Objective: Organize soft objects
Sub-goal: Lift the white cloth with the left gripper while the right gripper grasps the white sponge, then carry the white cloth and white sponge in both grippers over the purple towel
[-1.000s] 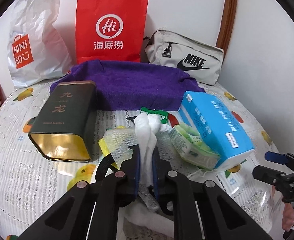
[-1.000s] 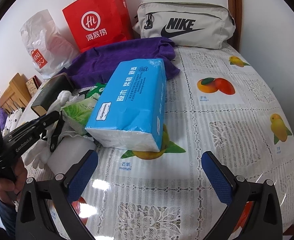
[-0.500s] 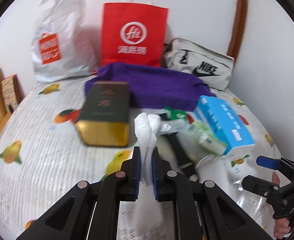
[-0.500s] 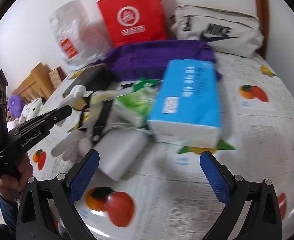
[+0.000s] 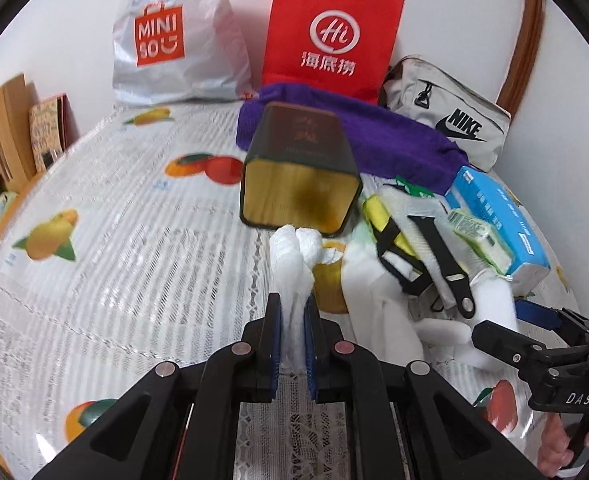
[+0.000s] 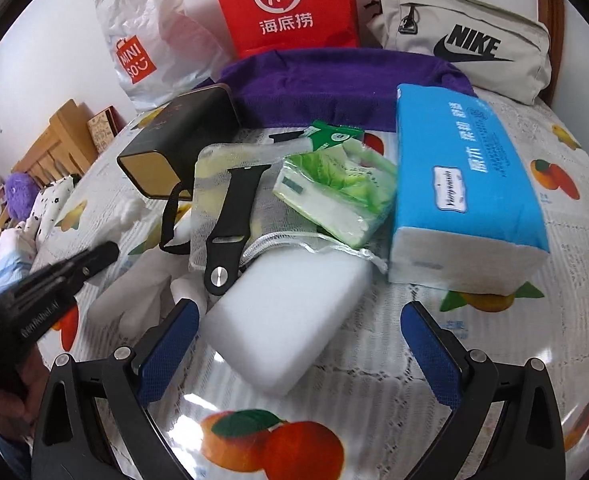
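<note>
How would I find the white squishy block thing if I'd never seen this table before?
Start at the big blue tissue pack on the fruit-patterned tablecloth. Just left of its near end lies the white sponge block, in front of the open right gripper. It is plain, smooth and rounded, unlike the green-printed tissue packet and mesh bag behind it.

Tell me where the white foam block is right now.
In the right wrist view the white foam block lies on the tablecloth just ahead of the open right gripper, below the mesh bag and left of the blue tissue pack.

Left gripper (image 5: pixel 292 330) black frame w/ silver screws, blue-padded jaws, right gripper (image 6: pixel 296 338) same
</note>
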The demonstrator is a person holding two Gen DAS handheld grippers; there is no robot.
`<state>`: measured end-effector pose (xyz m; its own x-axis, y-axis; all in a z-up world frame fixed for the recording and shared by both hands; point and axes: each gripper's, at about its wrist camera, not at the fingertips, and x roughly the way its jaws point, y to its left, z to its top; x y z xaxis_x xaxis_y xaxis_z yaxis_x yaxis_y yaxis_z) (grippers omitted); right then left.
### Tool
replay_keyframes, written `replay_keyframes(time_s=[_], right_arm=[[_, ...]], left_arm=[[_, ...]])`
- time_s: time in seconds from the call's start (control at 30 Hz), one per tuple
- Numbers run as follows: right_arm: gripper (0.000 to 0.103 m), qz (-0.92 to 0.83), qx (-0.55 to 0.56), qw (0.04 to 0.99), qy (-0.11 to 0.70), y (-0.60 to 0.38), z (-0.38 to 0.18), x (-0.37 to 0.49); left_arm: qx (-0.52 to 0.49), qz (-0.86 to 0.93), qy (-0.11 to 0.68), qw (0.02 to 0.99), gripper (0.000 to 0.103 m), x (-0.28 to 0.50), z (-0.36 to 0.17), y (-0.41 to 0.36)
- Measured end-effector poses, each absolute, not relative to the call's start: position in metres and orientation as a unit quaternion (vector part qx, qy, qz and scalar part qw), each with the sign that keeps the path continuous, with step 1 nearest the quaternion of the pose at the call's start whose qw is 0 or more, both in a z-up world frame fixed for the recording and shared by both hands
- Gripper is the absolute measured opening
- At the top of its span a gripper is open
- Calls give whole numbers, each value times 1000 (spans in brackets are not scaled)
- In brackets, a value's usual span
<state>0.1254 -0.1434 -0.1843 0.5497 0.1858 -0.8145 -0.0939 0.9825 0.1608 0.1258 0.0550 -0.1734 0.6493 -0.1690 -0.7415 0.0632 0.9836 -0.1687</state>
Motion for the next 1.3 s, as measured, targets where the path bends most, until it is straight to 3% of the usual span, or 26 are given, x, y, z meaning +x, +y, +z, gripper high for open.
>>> replay_keyframes(time_s=[0.1,0.17,0.2,0.23,0.57,0.63,0.7,1.3], right_arm=[[99,74,41,875,477,-143,-189,130],[89,78,38,874,479,-145,-189,130],[76,76,29,871,485,-147,-190,129],[74,72,16,868,490,-149,-190,127],[73,67,9,871,487,-164,-191,112],[58,81,12,873,481,-163,-188,111],[50,97,16,870,483,-161,-184,108],[48,90,-6,896,435,-191,-136,70]], left_arm=[[-77,-65,427,898,10,132,-182,57],[-76,-65,426,899,10,132,-184,58],[-75,-65,426,899,10,132,-184,57],[-76,-65,426,899,10,132,-184,57],[-69,-61,423,901,10,133,-184,55],[-66,-62,423,902,10,133,-184,55],[-68,-63,424,901,10,133,-183,56],[-58,-58,401,912,10,122,-141,53]])
